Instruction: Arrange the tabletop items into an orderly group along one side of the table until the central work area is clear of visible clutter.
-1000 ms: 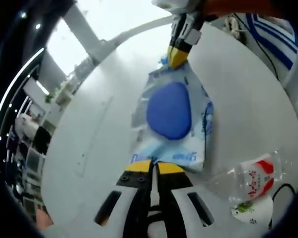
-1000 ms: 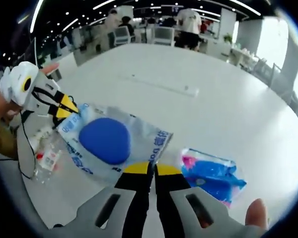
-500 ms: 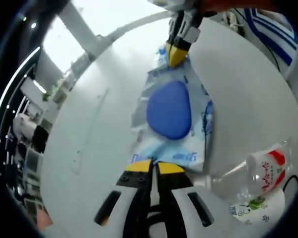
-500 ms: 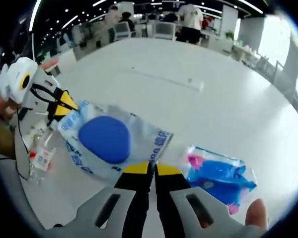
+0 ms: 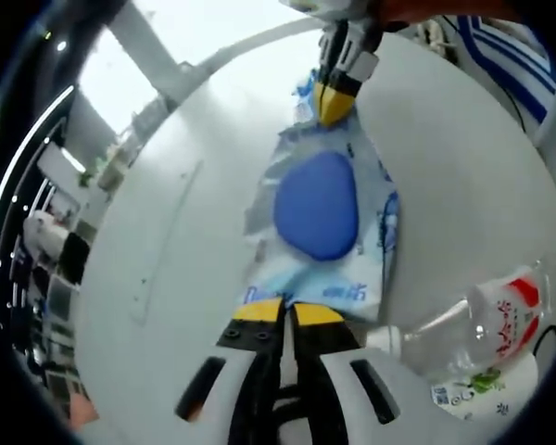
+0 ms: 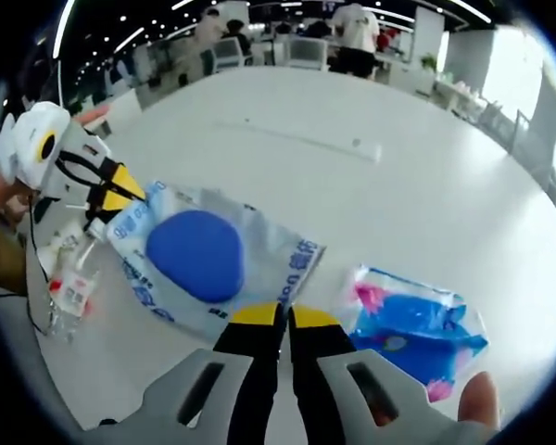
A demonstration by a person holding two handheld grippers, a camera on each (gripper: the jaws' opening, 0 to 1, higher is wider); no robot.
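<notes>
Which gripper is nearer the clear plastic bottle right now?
Left. The left gripper pinches the pouch edge just beside the bottle; the right gripper grips the opposite edge.

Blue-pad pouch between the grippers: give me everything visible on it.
The pouch is a flat, clear plastic packet with light-blue printed borders and a dark blue rounded pad inside. It is stretched between both grippers: the right gripper is shut on one edge, the left gripper on the opposite edge. It seems to be held just above the white table. Print too small to read.
</notes>
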